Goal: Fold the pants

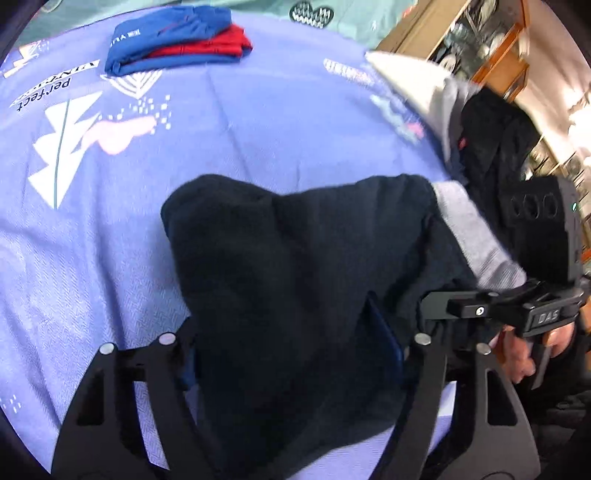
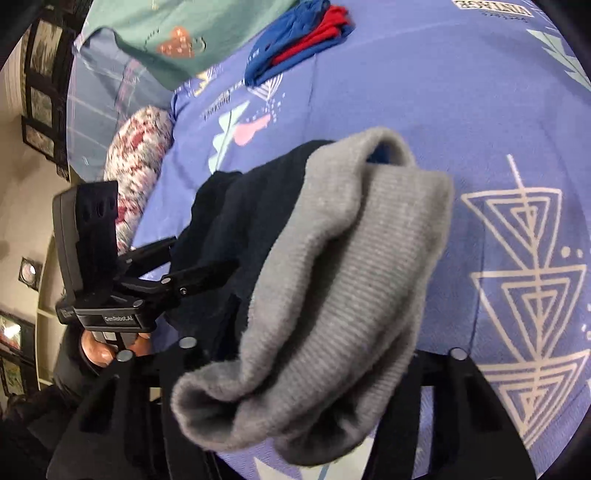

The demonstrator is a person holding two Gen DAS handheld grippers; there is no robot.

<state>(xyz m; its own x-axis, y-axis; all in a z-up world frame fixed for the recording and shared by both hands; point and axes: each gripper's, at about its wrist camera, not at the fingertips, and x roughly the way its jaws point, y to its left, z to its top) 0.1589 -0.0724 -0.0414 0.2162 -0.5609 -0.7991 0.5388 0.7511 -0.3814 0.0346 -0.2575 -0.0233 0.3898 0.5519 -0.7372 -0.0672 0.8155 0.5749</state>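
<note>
Left tongs [image 1: 291, 354] part open, grasping dark pants [image 1: 295, 258], right tongs [image 2: 295, 373] clutching grey waistband [image 2: 332, 295]

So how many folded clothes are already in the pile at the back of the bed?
2. A blue folded garment lies on top, and a red folded garment sits under it, poking out at one side. More could be hidden underneath.

The pants [image 1: 295, 266] lie bunched on the bedsheet [image 1: 258, 122], between the two grippers. The waistband [image 2: 332, 288] is at the right end. Behind them, well apart, a pile of folded clothes [image 1: 177, 37] lies on the sheet.
</note>
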